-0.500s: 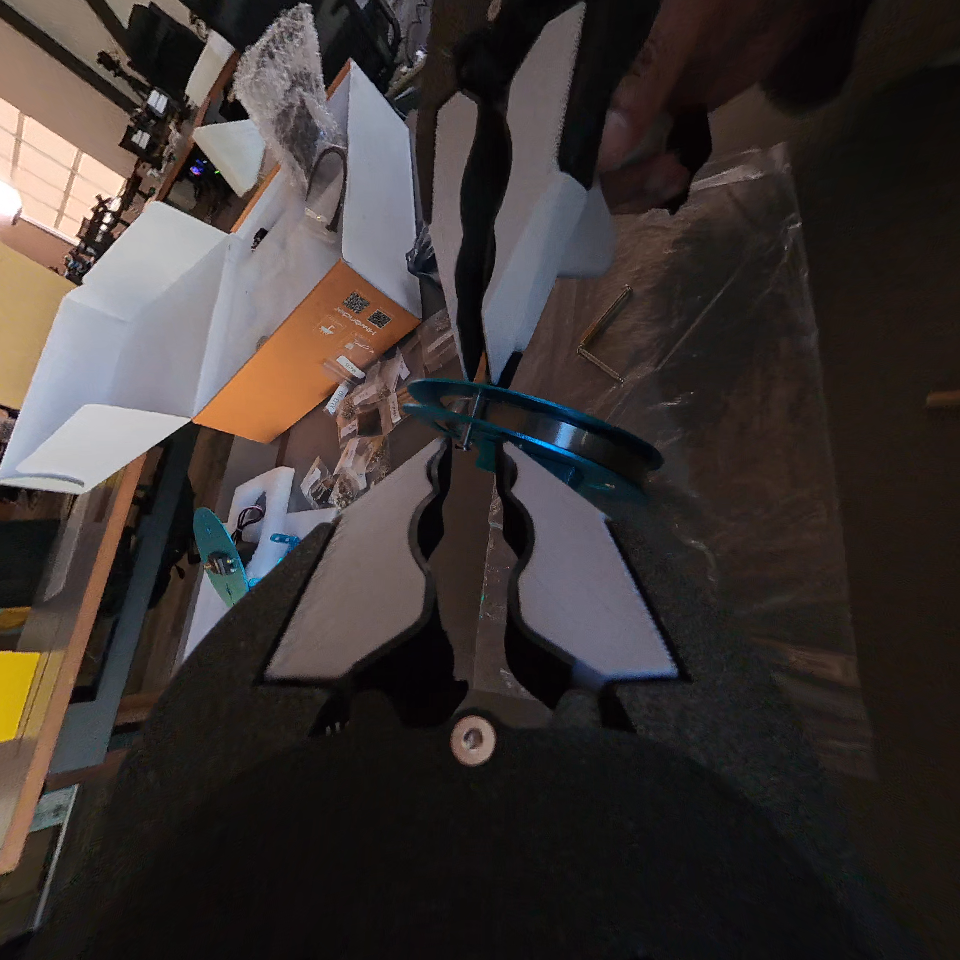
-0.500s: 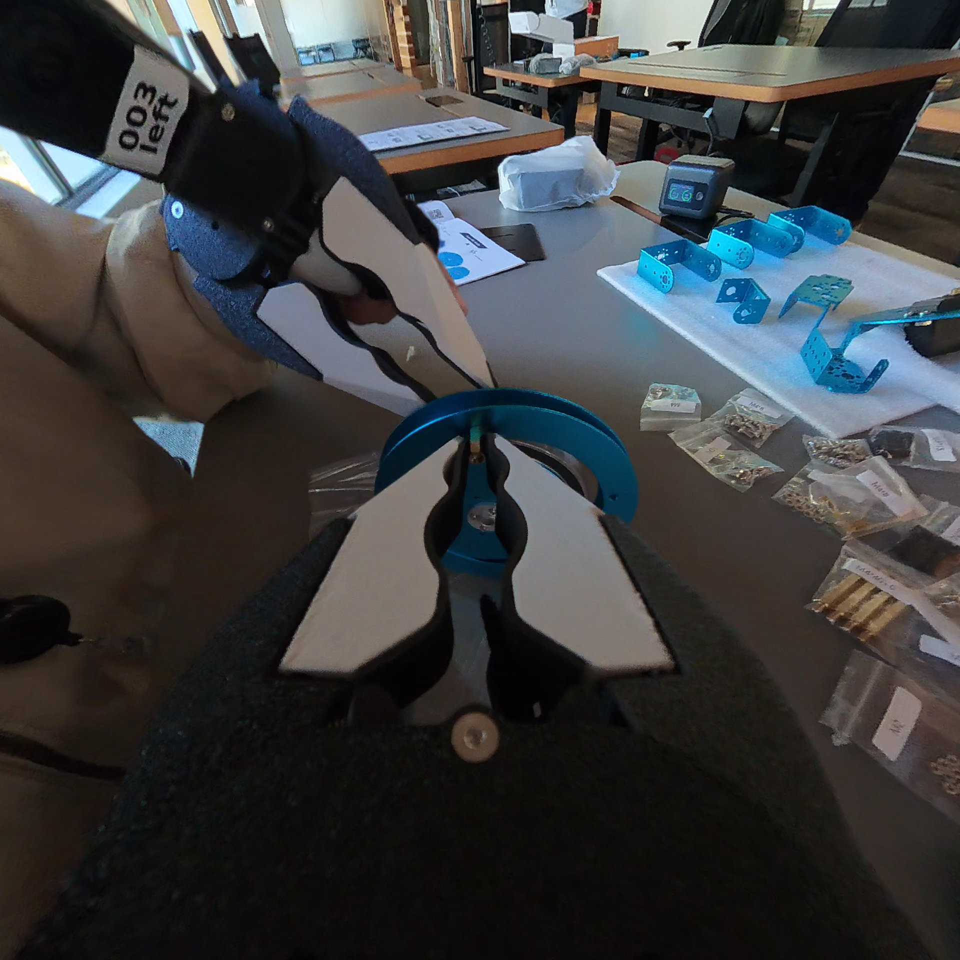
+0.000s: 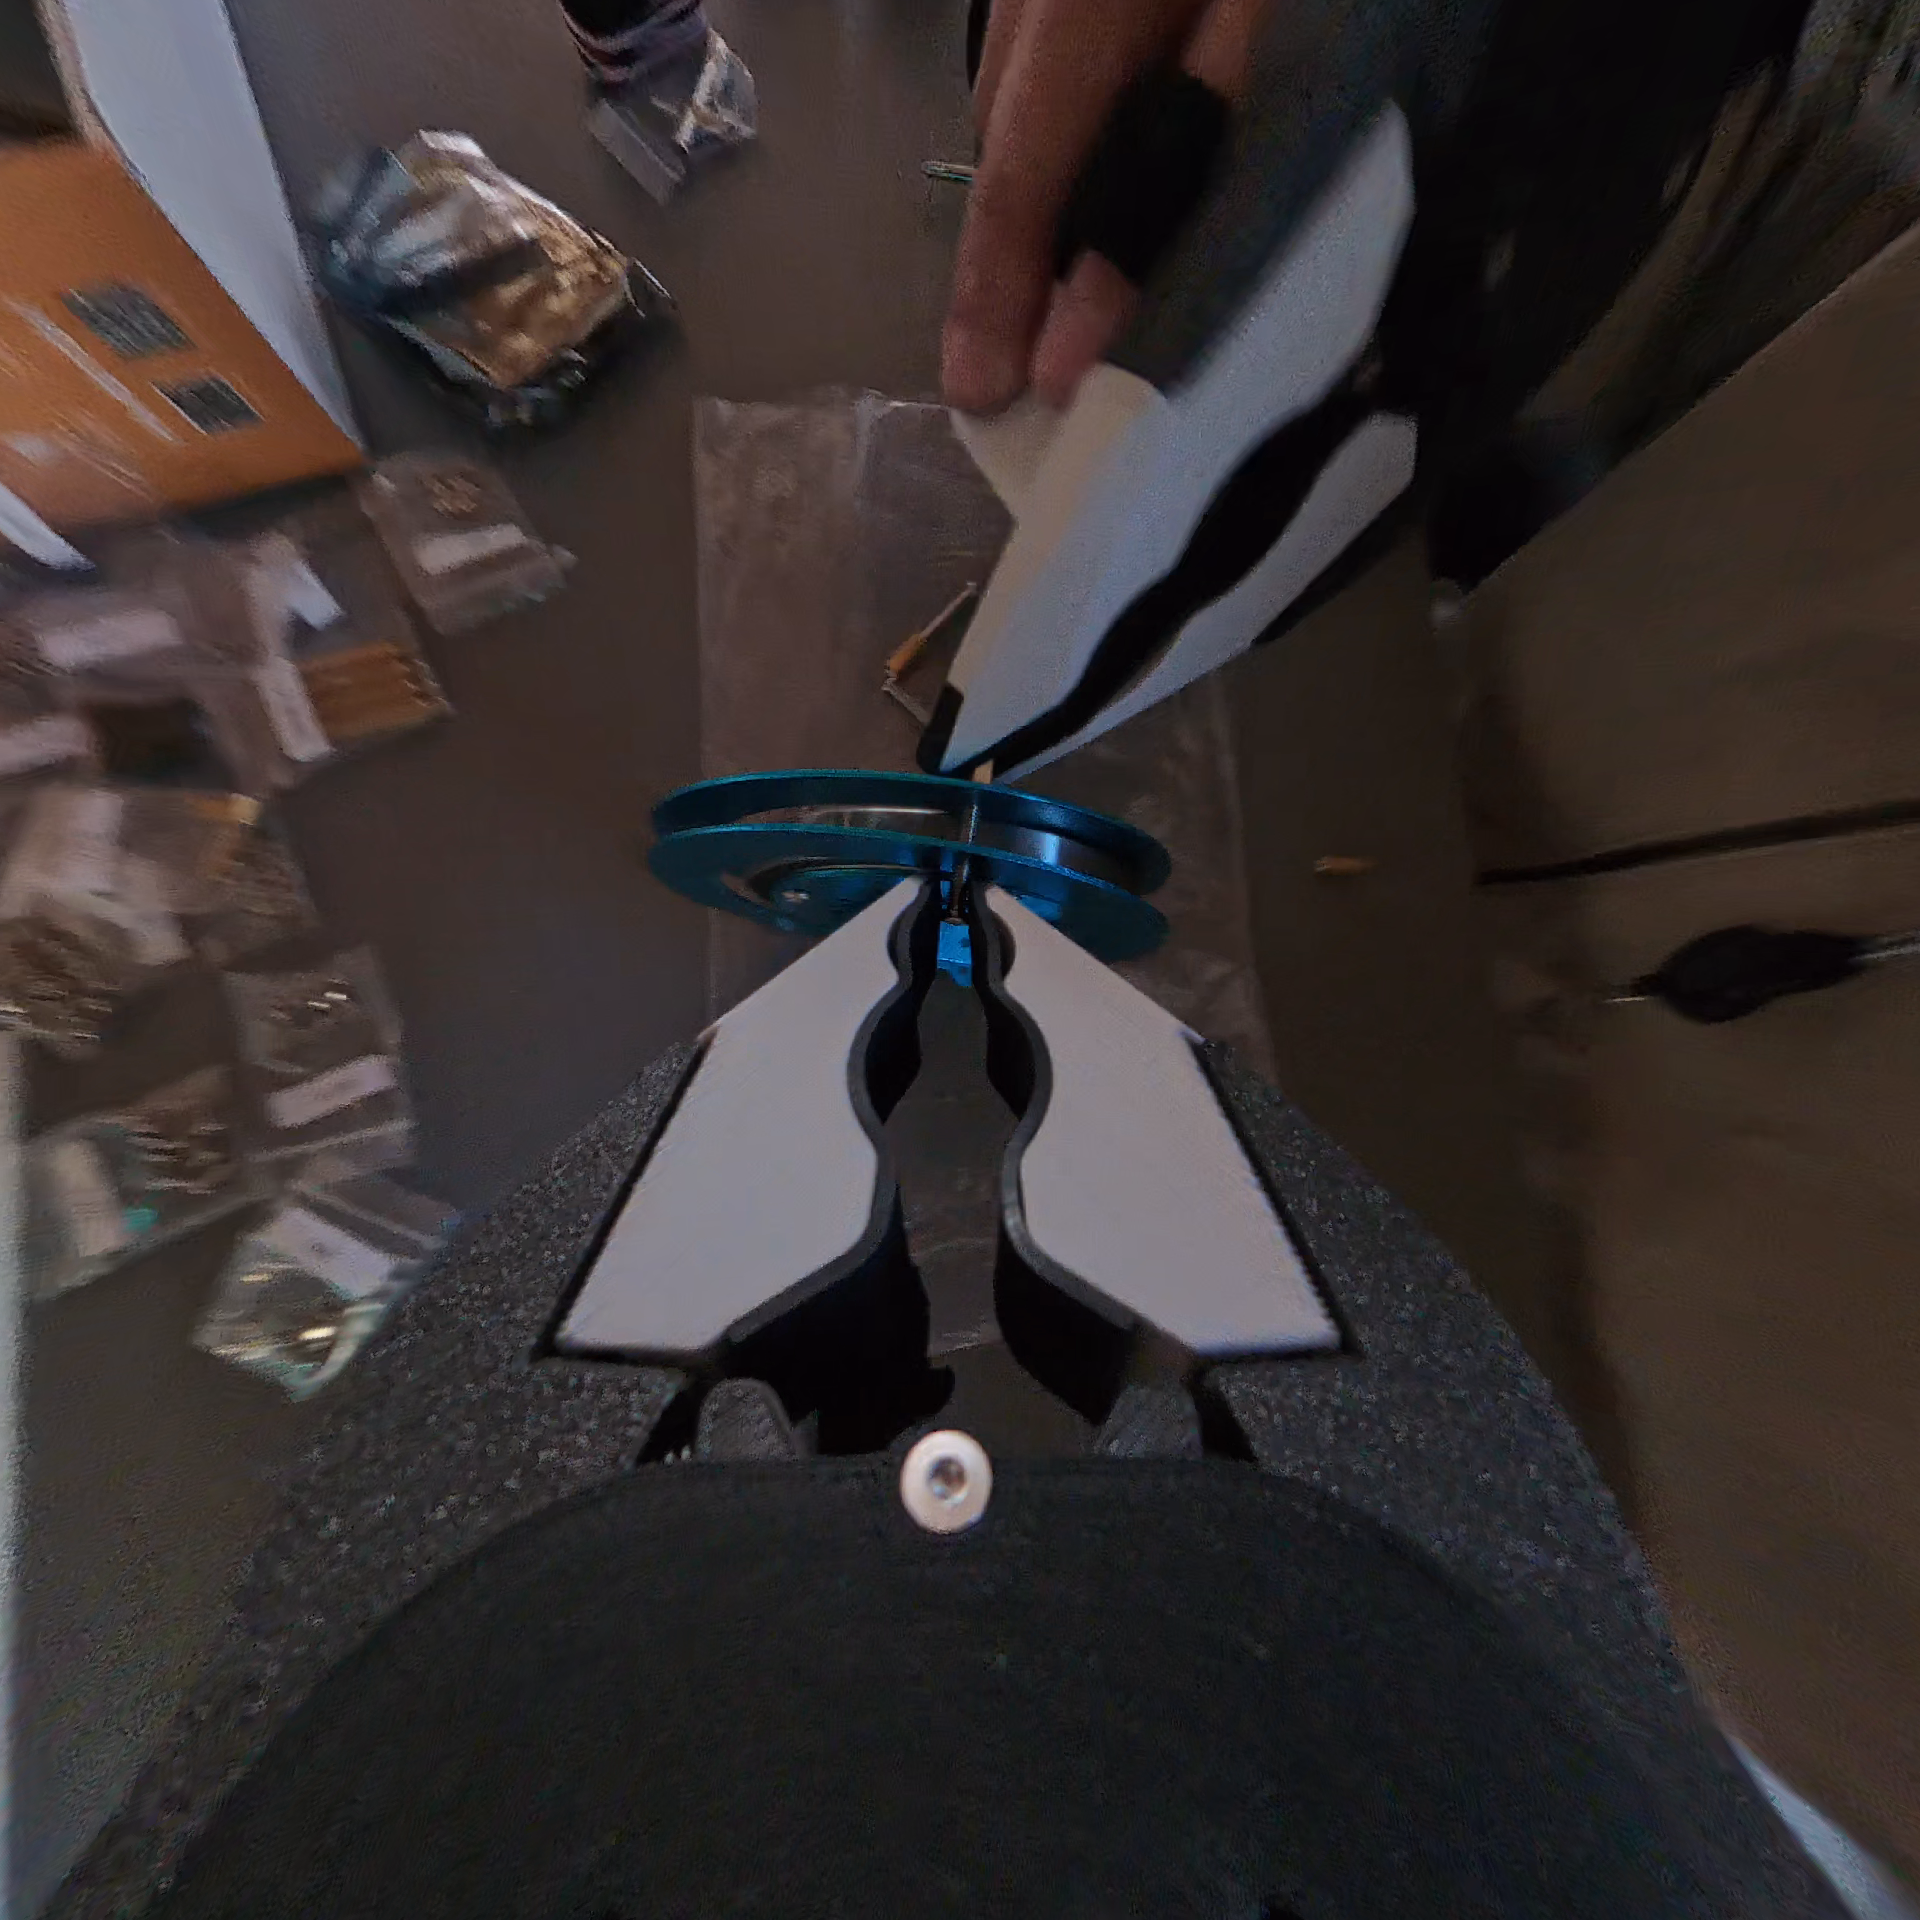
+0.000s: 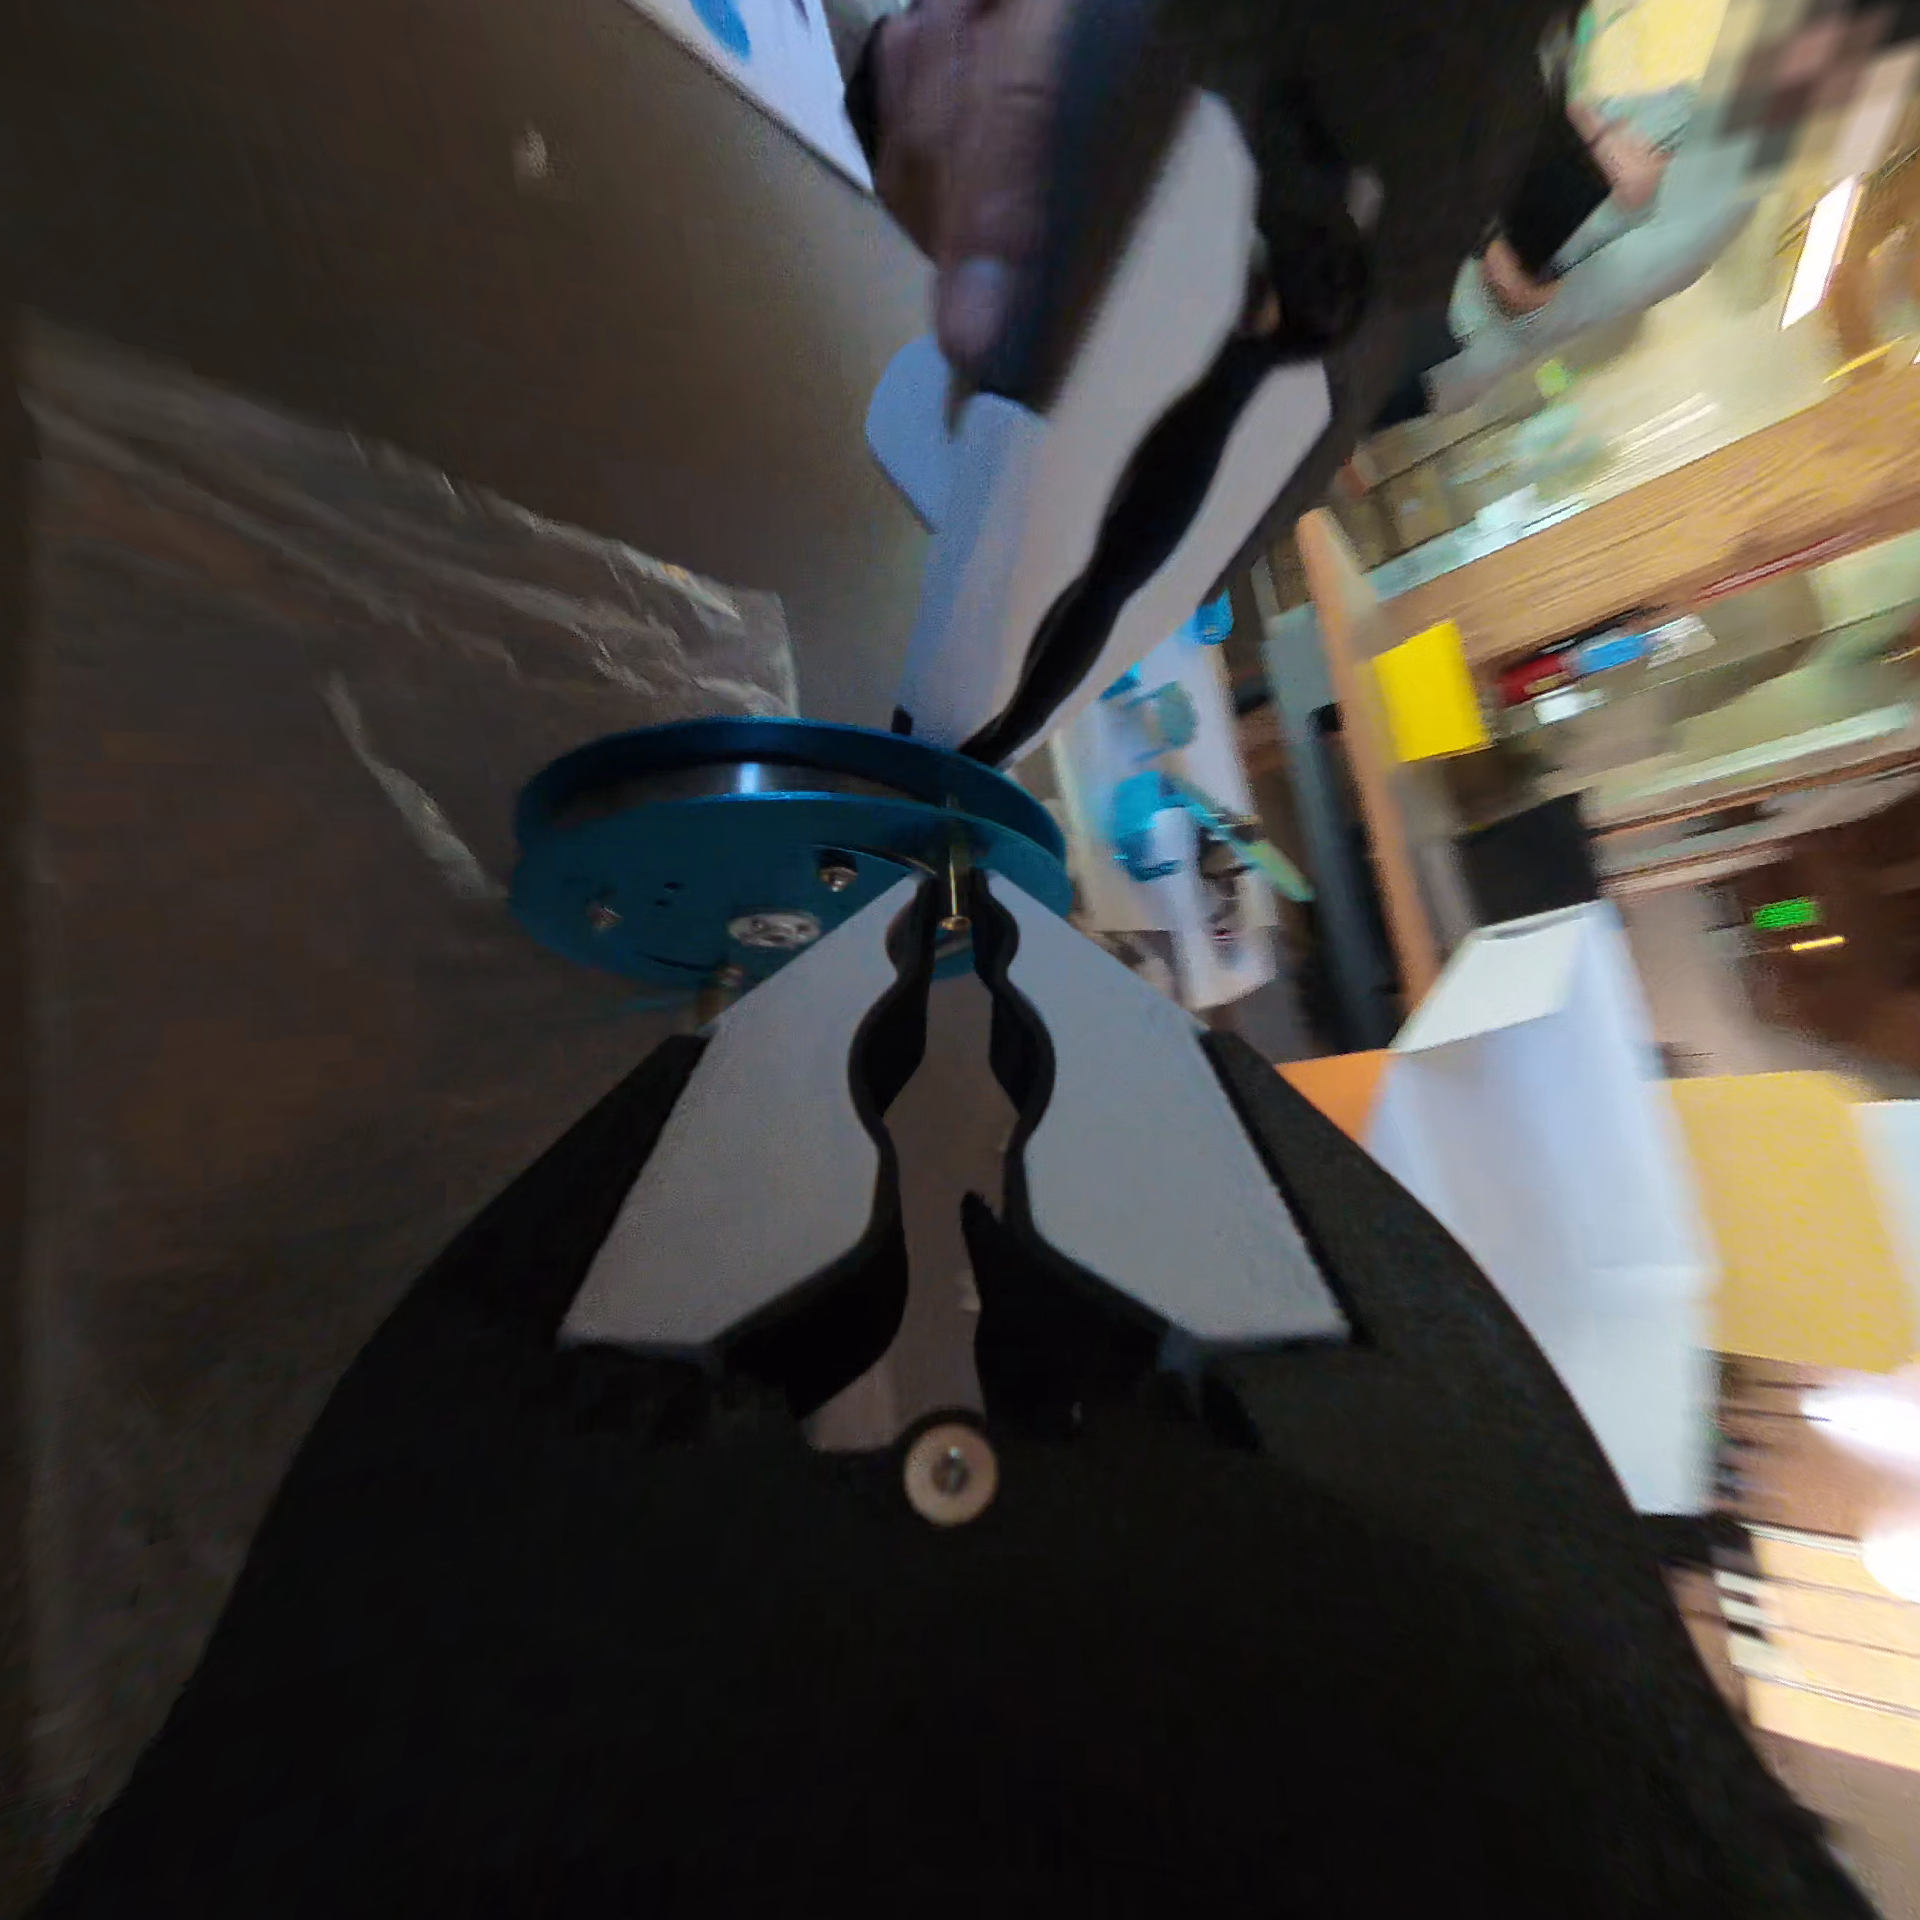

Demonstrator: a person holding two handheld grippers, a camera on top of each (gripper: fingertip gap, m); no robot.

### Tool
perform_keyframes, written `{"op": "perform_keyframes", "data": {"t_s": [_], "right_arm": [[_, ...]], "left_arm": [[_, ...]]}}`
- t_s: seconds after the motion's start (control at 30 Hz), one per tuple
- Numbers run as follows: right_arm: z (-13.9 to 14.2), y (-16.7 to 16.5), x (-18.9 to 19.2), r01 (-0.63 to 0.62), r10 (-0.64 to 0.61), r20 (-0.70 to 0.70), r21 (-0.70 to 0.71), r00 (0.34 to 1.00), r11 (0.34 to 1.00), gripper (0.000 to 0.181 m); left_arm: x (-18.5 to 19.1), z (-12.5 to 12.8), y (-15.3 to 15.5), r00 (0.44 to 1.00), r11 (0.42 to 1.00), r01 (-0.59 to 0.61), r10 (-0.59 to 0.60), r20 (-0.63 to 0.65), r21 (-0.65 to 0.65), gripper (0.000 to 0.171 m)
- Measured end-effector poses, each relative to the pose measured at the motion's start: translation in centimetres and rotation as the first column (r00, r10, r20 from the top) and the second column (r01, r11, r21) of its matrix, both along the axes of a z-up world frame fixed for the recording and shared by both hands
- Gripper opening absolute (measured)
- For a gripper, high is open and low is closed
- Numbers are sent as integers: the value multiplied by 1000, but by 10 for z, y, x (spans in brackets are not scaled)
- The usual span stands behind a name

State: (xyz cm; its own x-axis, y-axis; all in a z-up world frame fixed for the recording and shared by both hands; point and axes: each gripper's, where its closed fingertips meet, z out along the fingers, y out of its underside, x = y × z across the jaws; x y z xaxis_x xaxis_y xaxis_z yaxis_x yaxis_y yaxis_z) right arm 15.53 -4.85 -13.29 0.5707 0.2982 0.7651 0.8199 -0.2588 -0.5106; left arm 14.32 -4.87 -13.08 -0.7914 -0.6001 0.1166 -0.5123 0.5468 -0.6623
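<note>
A blue metal wheel (image 3: 831,868) made of two flat discs hangs edge-on above the grey table. It also shows in the right wrist view (image 4: 717,862). A thin pin (image 3: 966,831) crosses the gap at its rim. My left gripper (image 3: 951,909) is shut on the near end of this pin. My right gripper (image 3: 961,764), with a hand on it, meets the wheel from the far side. In the right wrist view my right gripper (image 4: 951,904) is shut on the brass pin (image 4: 951,883), and the left gripper (image 4: 982,743) comes in from above.
A clear plastic bag (image 3: 831,520) lies on the table (image 3: 540,831) under the wheel, also in the right wrist view (image 4: 364,582). Small hardware bags (image 3: 478,270) and an orange-and-white box (image 3: 156,343) lie to the left. Blue brackets (image 4: 1153,810) lie beyond.
Both views have swung round with strong blur, and the wheel now shows edge-on and level. Both grippers have stayed shut at the wheel's rim.
</note>
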Motion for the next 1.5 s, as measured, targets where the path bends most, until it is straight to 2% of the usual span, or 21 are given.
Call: {"op": "perform_keyframes", "data": {"t_s": [0.1, 0.17, 0.23, 0.3, 0.4, 0.5, 0.6, 0.67, 0.8, 0.9, 0.97, 1.07, 1.13, 1.17, 1.2, 1.23, 1.27, 1.3, 1.37, 1.43, 1.5], "right_arm": [[1, 0, 4, 15, -34, 293, 67, 956, 998, 5], [3, 1, 7, 21, -68, 411, 118, 909, 993, 5], [4, 1, 9, 10, -89, 480, 164, 873, 986, 5], [4, 1, 9, 13, -90, 497, 156, 863, 988, 5], [2, 0, 8, 52, -51, 261, 1, 964, 999, 3], [-1, -1, 6, 29, -28, 12, -131, 1000, 991, 3], [-3, -6, -2, -46, -32, -261, -287, 965, 957, 4], [-4, -9, -6, -93, -80, -413, -382, 907, 920, 4], [-6, -12, -6, -200, -247, -648, -536, 721, 820, 4], [-7, -16, -7, -308, -423, -741, -626, 521, 717, 4], [-6, -20, -11, -415, -535, -762, -647, 365, 639, 4], [-3, -21, -14, -599, -700, -714, -573, 30, 559, 3], [-2, -21, -16, -678, -745, -655, -491, -126, 546, 4], [-2, -22, -17, -692, -748, -645, -470, -154, 548, 4], [-2, -21, -16, -679, -726, -673, -468, -141, 565, 4], [-1, -20, -15, -646, -679, -729, -479, -84, 595, 5], [-2, -20, -14, -597, -621, -784, -502, 8, 626, 5], [-3, -19, -12, -529, -550, -825, -528, 131, 665, 5], [-4, -13, 0, -322, -359, -820, -521, 446, 791, 17], [0, -10, 10, -121, -211, -636, -437, 743, 891, 27], [11, -9, 14, 47, -139, -372, -248, 918, 968, 33]], "left_arm": [[-2, 0, -3, 976, 986, -61, 26, -215, -157, 3], [0, 1, -4, 944, 961, -120, 34, -327, -249, 3], [1, 0, -3, 928, 943, -142, 22, -372, -300, 3], [1, -1, -2, 944, 949, -119, 17, -330, -292, 3], [0, -4, -3, 989, 988, -47, 25, -149, -145, 3], [-2, -7, -4, 997, 998, -5, 0, 75, 68, 2], [-6, -9, -5, 963, 961, -10, -65, 260, 277, 3], [-5, -11, -3, 908, 898, -32, -158, 388, 439, 2], [2, -11, -1, 781, 777, -164, -273, 561, 607, 2], [6, -10, 0, 678, 681, -250, -385, 627, 688, 2], [8, -9, 0, 597, 614, -306, -471, 649, 727, 2], [9, -8, 1, 475, 520, -403, -584, 658, 753, 1], [10, -7, 2, 457, 514, -421, -592, 664, 748, 2], [10, -7, 2, 469, 531, -412, -573, 672, 740, 2], [10, -8, 3, 491, 559, -397, -540, 683, 728, 2], [11, -8, 3, 518, 599, -371, -500, 694, 709, 2], [11, -8, 3, 550, 645, -341, -452, 702, 683, 3], [12, -8, 3, 591, 688, -316, -395, 703, 653, 3], [15, -9, 7, 692, 772, -259, -271, 669, 581, 3], [16, -11, 10, 782, 843, -205, -164, 602, 497, 3], [16, -11, 12, 863, 907, -153, -70, 500, 391, 3]]}}
